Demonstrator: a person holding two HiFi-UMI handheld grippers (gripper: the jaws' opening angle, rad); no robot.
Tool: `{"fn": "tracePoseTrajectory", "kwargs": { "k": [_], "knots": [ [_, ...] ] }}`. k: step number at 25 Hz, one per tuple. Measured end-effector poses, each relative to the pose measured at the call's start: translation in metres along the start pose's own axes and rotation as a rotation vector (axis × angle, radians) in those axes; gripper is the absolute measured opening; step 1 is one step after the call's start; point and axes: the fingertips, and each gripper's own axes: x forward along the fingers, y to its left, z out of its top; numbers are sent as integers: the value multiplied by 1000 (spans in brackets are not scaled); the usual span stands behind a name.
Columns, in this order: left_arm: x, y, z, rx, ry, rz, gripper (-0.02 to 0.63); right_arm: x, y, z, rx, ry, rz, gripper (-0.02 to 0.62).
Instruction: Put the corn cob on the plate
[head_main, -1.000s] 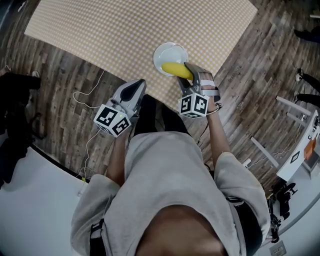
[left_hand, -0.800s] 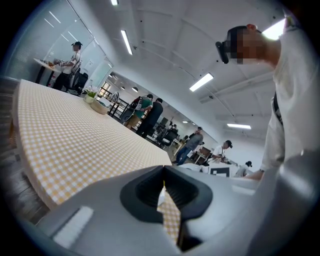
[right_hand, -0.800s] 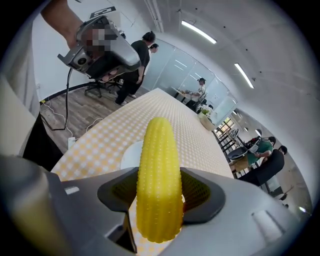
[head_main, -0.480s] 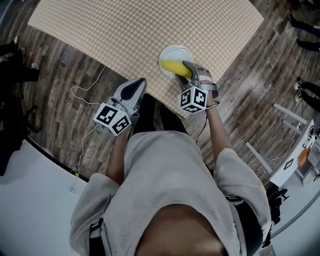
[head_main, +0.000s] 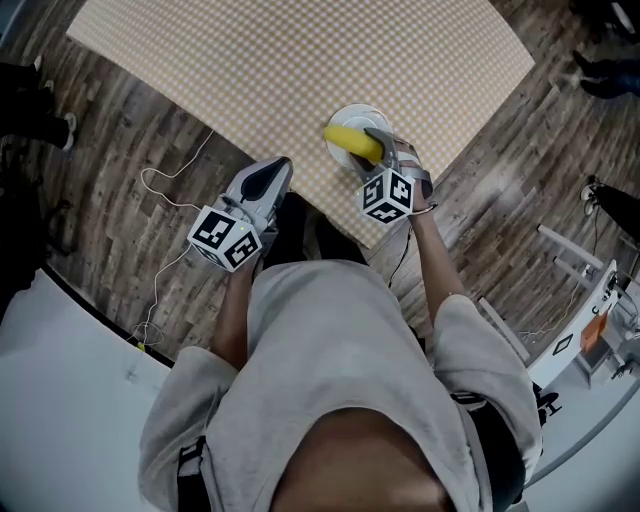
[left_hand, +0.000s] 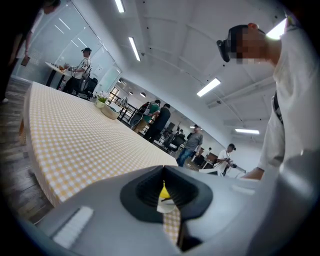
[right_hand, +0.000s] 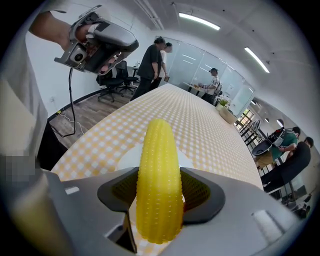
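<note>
A yellow corn cob sticks out from between the pads of my right gripper, which is shut on it. The cob hangs just over a small white plate near the edge of the table with the tan checked cloth. My left gripper is shut and empty, held off the table's near edge to the plate's left. Through the slit between its jaws a bit of the cob and plate shows.
A thin cable trails over the wooden floor left of the table. White furniture stands at the right. Several people and office chairs are in the room beyond the table's far end.
My right gripper has sunk and tipped further down over the plate with the cob in it. The left gripper has shifted only slightly.
</note>
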Motion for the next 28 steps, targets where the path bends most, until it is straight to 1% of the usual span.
{"fn": "tracePoseTrajectory", "kwargs": {
  "k": [8, 23, 28],
  "knots": [
    [6, 6, 3, -12, -5, 20, 8, 12, 1, -4, 2, 13, 63, 252],
    [15, 10, 5, -24, -7, 20, 8, 19, -3, -10, 109, -30, 197, 252],
    [14, 9, 5, -26, -8, 19, 8, 19, -2, -8, 117, -51, 211, 255]
  ]
}}
